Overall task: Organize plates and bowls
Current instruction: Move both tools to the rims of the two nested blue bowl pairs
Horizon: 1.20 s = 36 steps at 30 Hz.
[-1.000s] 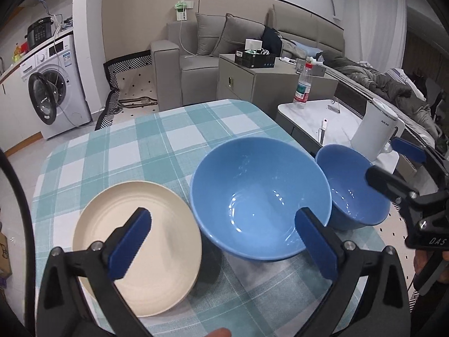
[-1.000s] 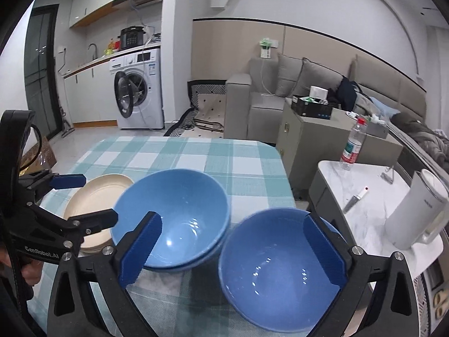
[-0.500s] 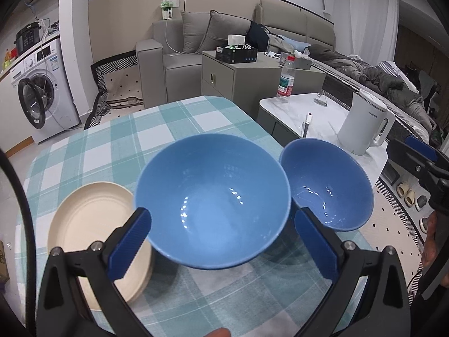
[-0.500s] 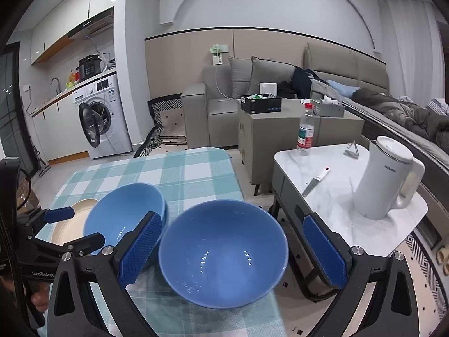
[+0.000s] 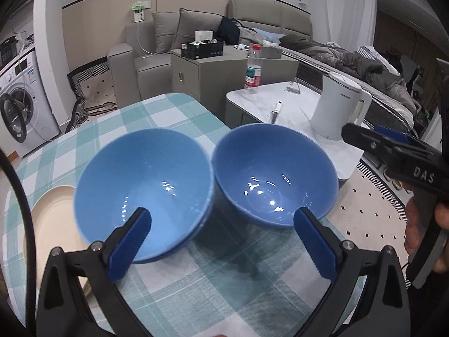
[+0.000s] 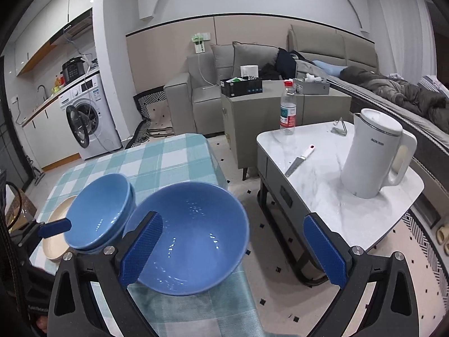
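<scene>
Single blue bowl (image 5: 276,175) upright, mouth up, on checked tablecloth (image 5: 134,118), touching stacked blue bowls (image 5: 143,191) beside it. Cream plate (image 5: 53,224) flat beyond the stack. Left gripper (image 5: 221,244) and right gripper (image 6: 231,252) both spread wide, empty

A home: sofa (image 6: 224,84); washing machine (image 6: 89,118); kettle (image 6: 373,154); checked table (image 6: 157,163).

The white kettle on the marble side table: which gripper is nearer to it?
Right. The right gripper hangs over the single blue bowl at the table edge facing the white kettle; the left gripper sits farther back, between both bowls.
</scene>
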{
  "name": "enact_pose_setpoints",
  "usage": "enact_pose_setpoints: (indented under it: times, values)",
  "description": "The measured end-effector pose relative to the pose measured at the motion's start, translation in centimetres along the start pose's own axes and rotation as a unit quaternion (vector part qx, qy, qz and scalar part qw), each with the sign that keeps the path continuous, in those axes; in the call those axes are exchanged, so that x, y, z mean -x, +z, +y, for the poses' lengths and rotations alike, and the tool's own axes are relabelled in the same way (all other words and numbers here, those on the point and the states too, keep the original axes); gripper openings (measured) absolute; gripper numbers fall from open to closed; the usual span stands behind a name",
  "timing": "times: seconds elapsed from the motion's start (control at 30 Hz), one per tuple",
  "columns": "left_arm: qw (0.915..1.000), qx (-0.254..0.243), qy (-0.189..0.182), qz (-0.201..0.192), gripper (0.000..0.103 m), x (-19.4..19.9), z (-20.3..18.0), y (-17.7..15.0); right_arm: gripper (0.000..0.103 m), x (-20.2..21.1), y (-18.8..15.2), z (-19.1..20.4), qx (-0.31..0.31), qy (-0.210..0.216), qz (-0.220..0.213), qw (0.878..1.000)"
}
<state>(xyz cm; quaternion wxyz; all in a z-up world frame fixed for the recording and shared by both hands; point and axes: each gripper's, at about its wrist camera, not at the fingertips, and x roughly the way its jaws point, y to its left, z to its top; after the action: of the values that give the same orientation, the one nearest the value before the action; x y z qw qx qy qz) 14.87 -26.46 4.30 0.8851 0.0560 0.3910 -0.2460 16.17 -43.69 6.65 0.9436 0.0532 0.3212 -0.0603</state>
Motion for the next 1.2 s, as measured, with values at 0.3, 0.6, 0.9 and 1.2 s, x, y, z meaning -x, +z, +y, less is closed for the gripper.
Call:
enact_pose_setpoints:
  times: [0.3,0.6,0.9,1.2]
  values:
    - [0.9996,0.003,-0.026,0.015,0.087,-0.8,-1.8,-0.4,0.096,-0.9,-0.4,-0.8,0.003,-0.005,0.008,1.0]
    - [0.9983,0.015,-0.046,0.032,0.066,-1.5,-2.4,-0.8,0.075,-2.4,-0.8,-0.9,0.009,-0.007,0.028,1.0]
    - [0.9976,0.038,-0.04,0.041,0.066,-2.8,-2.6,-0.4,0.062,-3.6,-1.2,-1.8,-0.002,-0.006,0.04,0.999]
    - [0.9964,0.063,-0.04,0.041,0.065,-4.5,-2.3,0.0,0.049,-5.8,-1.9,-2.3,-0.014,0.002,0.06,0.998]
